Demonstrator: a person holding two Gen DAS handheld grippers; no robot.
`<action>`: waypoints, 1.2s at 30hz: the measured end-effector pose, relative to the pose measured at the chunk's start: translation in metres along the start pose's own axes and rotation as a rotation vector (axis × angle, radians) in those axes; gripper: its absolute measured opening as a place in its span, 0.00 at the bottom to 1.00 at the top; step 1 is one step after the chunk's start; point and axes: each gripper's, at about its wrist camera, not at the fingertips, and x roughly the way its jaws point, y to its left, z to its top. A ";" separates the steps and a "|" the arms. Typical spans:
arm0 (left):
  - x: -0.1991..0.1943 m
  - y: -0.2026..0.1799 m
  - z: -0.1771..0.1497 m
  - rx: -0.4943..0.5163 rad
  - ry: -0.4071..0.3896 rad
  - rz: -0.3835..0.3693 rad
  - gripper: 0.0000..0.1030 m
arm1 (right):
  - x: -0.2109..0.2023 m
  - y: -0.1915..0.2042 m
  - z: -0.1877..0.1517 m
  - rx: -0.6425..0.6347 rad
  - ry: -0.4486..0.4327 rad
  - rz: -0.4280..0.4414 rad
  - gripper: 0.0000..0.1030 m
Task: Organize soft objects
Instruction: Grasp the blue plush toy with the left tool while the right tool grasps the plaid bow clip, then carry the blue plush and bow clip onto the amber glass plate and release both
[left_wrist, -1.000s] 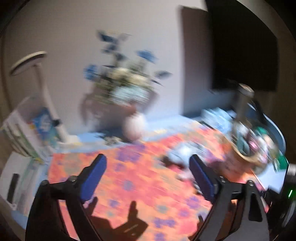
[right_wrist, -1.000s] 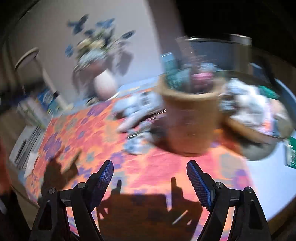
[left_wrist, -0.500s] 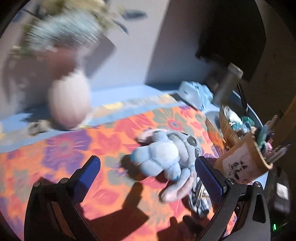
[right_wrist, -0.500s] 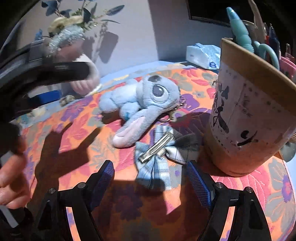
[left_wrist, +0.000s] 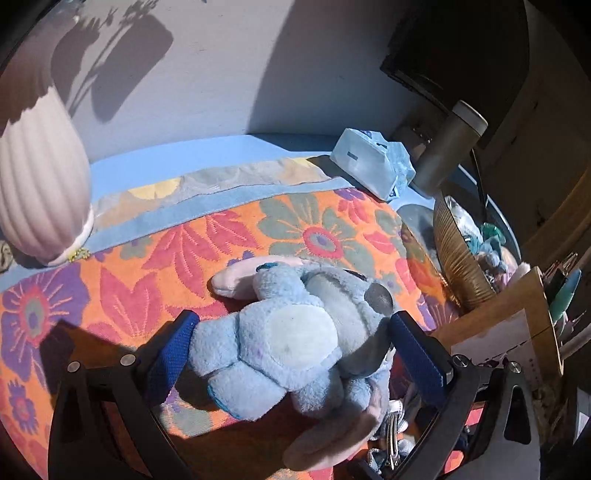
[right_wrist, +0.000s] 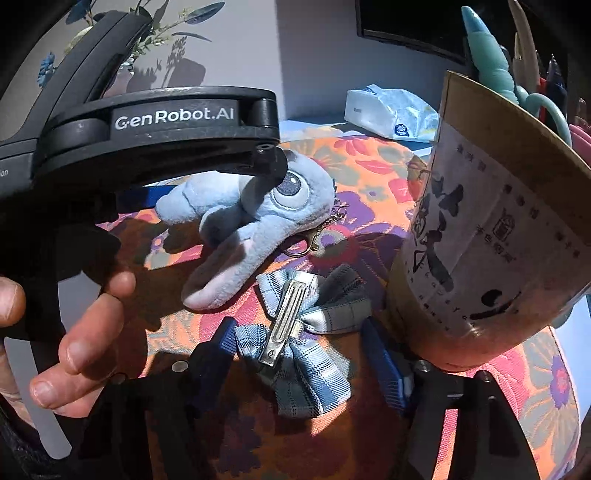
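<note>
Both grippers have dropped from the blurred view of the vase and wall down onto the flowered cloth, and now I'm right on top of the soft things. My left gripper (left_wrist: 291, 354) straddles the plush (left_wrist: 295, 347), a blue stuffed toy lying on its side on the cloth (left_wrist: 177, 251) over the bench, near the vase (left_wrist: 40, 184). Its fingers (left_wrist: 171, 354) stand wide, released, one each side of the belly, at the fur but not squeezing as far as I can see. That toy looks light and squashy, so I'd pinch the fat middle, not the floppy pink ear, and mind the keychain clasp (right_wrist: 314, 240) at its head. My right gripper (right_wrist: 306, 362) sits over the bow (right_wrist: 299, 332), a plaid fabric hair bow with a metal clip on top, lying just beside the paper cup (right_wrist: 491, 240). Those fingers (right_wrist: 384, 365) are closing with the bow between them; the left one is at the fabric, no firm grip yet. Limp cloth, stiff clip: best taken across the clip. A hand (right_wrist: 74, 332) holds the other gripper alongside.
</note>
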 end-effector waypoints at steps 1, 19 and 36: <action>0.000 0.000 -0.001 -0.006 -0.001 0.000 0.99 | 0.000 0.001 0.000 -0.003 -0.002 -0.005 0.53; -0.078 0.003 -0.042 -0.134 -0.117 0.057 0.46 | -0.039 0.002 -0.020 -0.038 -0.091 0.160 0.22; -0.149 -0.037 -0.140 -0.236 -0.190 0.172 0.46 | -0.078 -0.057 -0.057 -0.018 -0.061 0.141 0.22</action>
